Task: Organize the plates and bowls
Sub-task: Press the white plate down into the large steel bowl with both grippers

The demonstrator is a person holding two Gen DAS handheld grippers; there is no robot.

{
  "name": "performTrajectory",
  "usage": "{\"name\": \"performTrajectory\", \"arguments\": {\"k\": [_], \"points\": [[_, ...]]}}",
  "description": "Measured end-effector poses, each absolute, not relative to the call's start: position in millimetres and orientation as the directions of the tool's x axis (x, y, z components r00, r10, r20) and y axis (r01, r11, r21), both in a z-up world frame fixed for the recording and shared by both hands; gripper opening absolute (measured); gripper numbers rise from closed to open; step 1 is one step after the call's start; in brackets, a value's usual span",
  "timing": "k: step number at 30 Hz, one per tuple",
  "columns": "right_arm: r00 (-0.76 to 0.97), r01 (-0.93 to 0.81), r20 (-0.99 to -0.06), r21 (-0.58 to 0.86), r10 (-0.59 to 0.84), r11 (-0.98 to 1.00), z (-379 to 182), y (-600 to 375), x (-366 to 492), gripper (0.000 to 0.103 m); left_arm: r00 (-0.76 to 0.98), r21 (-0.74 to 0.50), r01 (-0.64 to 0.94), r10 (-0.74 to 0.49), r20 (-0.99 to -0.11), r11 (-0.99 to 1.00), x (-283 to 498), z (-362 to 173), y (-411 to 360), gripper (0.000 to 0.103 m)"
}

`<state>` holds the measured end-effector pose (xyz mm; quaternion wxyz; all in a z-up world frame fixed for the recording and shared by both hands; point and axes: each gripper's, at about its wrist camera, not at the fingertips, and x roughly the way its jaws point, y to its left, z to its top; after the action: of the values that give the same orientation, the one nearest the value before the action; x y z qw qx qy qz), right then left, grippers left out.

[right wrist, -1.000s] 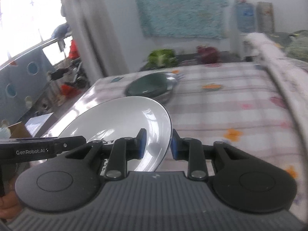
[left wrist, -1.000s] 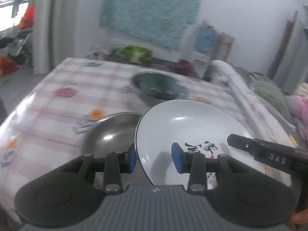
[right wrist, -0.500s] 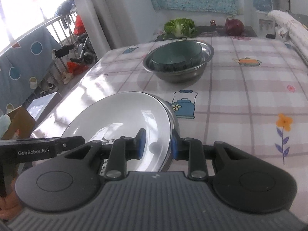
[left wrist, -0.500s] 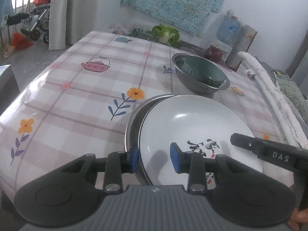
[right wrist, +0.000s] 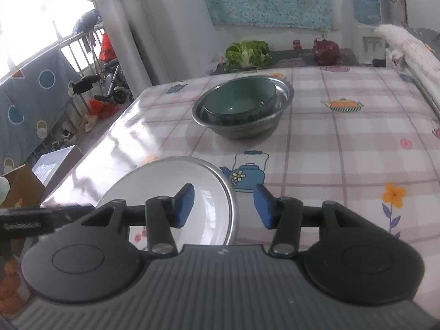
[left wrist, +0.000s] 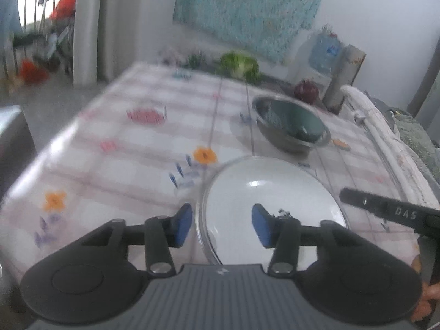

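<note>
plate (right wrist: 167, 189) near table edge (right wrist: 90, 151); tablecloth (right wrist: 343, 148) beyond bare.

Both wrist views near, angled down, facing across table (right wrist: 357, 143) – sharing white plate (left wrist: 272, 192)

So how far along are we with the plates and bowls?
Done: the green bowl sits nested in the steel basin, and the white plate now lies in the steel plate on the table. In hand: nothing; the left hand-held gripper and right hand-held gripper are opening, pads clear of the rims. Left: pull both back; no other loose dishes are visible.
</note>
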<state>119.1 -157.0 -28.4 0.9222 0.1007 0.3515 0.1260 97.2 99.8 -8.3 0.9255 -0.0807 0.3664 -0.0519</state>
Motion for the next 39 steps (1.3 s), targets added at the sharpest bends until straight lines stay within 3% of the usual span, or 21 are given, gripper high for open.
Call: {"name": "performTrajectory", "arguments": {"k": [2,6,13,20,26,39], "points": [[0.706,-0.143,-0.639,0.292,0.305,0.946,-34,-160,122,0.048,0.735,-0.179,0.041,-0.151,-0.662,0.983,99,-5,102,0.057],[0.666,-0.105,-0.667,0.359,0.334,0.927,-49,-165,126,0.048,0.686,-0.165,0.023,-0.135,-0.714,0.986,118,-19,104,0.057],[0.595,-0.043,-0.692,0.482,0.41,0.875,-72,-171,129,0.045,0.609,-0.197,0.029,-0.174,-0.774,0.98,137,-47,98,0.042],[0.585,-0.085,-0.675,0.5,0.449,0.862,-68,-161,126,0.035,0.599,-0.178,0.028,-0.16,-0.785,0.984,139,-48,88,0.045],[0.591,-0.087,-0.683,0.474,0.429,0.876,-65,-165,126,0.036,0.581,-0.187,0.031,-0.17,-0.796,0.982,140,-46,80,0.045],[0.653,0.074,-0.699,0.442,0.292,0.894,-64,-229,107,0.036,0.514,-0.237,0.209,-0.313,-0.798,0.949,137,-46,16,0.045]]}}
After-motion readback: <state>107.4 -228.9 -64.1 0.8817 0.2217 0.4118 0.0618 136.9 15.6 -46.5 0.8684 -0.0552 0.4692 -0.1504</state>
